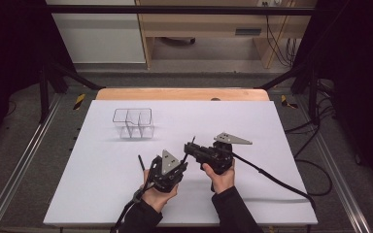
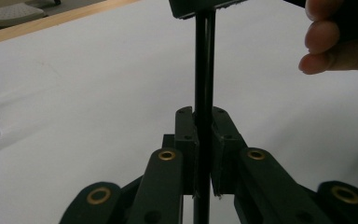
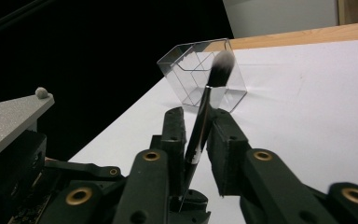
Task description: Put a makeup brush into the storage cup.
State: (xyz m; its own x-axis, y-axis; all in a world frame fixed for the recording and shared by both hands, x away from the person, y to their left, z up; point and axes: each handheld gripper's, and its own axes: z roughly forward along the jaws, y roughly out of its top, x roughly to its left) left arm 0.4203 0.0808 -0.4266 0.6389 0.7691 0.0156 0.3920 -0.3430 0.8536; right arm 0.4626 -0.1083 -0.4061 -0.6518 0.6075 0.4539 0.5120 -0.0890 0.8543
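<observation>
Two hand-held grippers, left (image 1: 184,156) and right (image 1: 190,146), meet over the table (image 1: 272,145), both pinching one light, slim, stiff brush (image 3: 205,109) best held mid-handle.

Between my left gripper's (image 2: 204,140) pads, the thin black brush handle (image 2: 204,70) runs up and its top vanishes behind the right gripper's black block (image 2: 200,7), itself cut by the upper edge. Ahead of my right gripper (image 3: 200,135), the soft grey bristle tip (image 3: 221,67) is blurred, overlapping the clear plastic divided box (image 3: 191,70). Whether those pads actually pinch the handle, I can't tell.
</observation>
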